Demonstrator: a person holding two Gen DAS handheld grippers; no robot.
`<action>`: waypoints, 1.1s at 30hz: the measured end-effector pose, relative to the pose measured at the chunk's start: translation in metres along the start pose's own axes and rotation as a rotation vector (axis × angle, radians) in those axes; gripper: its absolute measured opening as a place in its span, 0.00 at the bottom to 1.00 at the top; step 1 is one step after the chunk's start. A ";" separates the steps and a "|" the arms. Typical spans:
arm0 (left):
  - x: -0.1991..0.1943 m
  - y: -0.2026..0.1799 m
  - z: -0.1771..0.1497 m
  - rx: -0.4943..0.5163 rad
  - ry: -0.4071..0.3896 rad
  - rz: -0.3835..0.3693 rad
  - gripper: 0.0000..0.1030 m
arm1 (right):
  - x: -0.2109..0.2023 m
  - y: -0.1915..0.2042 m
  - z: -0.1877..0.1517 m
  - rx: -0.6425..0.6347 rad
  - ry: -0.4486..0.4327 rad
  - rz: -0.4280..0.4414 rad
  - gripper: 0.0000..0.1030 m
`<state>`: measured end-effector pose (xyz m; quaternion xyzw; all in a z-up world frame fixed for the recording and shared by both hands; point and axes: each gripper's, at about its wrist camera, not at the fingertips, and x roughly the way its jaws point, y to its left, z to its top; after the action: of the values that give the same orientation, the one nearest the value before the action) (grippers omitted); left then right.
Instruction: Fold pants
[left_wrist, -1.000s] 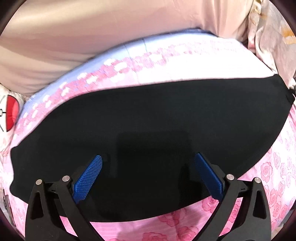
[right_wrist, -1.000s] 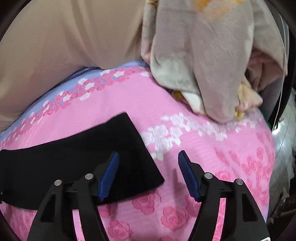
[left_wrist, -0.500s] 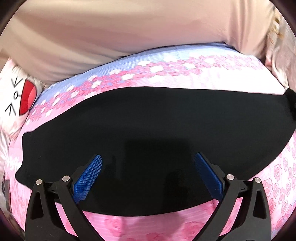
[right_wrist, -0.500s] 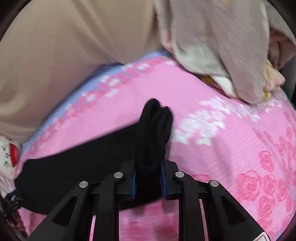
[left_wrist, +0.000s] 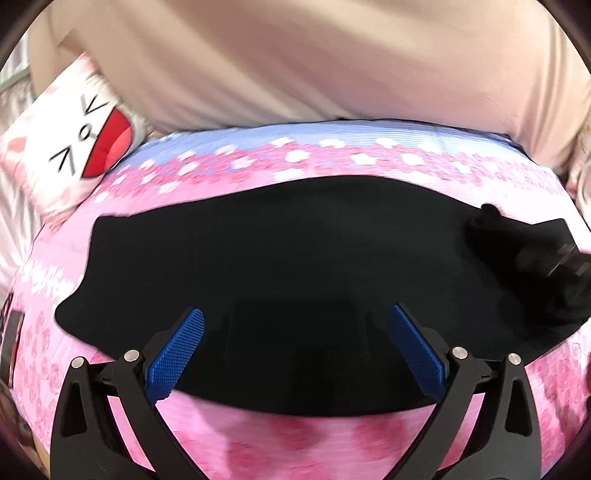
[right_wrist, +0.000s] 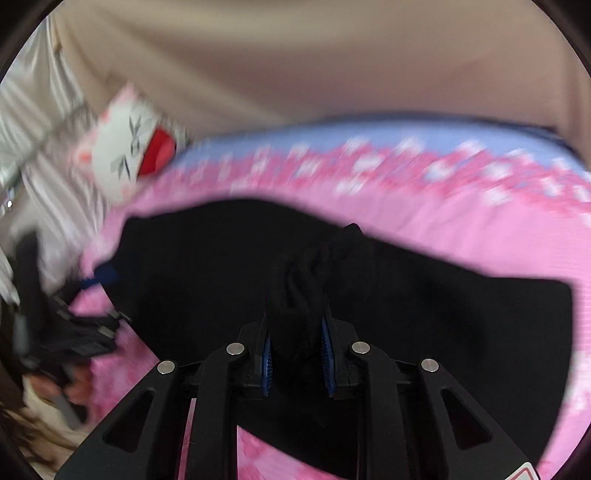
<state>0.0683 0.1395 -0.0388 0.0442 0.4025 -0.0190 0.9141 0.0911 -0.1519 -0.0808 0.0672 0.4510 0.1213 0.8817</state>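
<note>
Lying flat on the pink flowery bedsheet (left_wrist: 295, 443) are the black pants (left_wrist: 288, 251), spread out long from side to side. A cartoon pillow (left_wrist: 74, 147) with a red open mouth sits at the far left corner of the bed, a little way off from the pants. Behind the bed hangs a plain beige cloth (left_wrist: 314, 62).

The left gripper (left_wrist: 295, 347) hangs over the near edge of the pants with its blue pads (left_wrist: 177, 350) spread wide apart. Nothing is pinched between them; the black cloth just lies under them.

The right gripper (right_wrist: 297, 354) has a bunched-up end of the pants squeezed between its blue pads (right_wrist: 327, 354), and its jaws are opening a little with the cloth still between them. The pinched part stands up in a lump above the flat part of the pants. In the left view this lump shows at the right end of the pants. The right view is blurry
</note>
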 end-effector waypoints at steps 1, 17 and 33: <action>-0.001 0.008 -0.002 -0.011 0.000 0.005 0.95 | 0.013 0.006 -0.003 -0.025 0.032 -0.012 0.28; 0.015 0.056 -0.015 -0.124 0.040 -0.057 0.95 | -0.014 0.061 -0.033 -0.160 -0.022 -0.187 0.54; 0.015 0.049 -0.018 -0.103 0.060 -0.019 0.95 | 0.043 0.081 -0.020 -0.170 -0.010 -0.164 0.26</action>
<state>0.0687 0.1901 -0.0586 -0.0064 0.4308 -0.0057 0.9024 0.0868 -0.0620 -0.1080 -0.0441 0.4387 0.0861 0.8934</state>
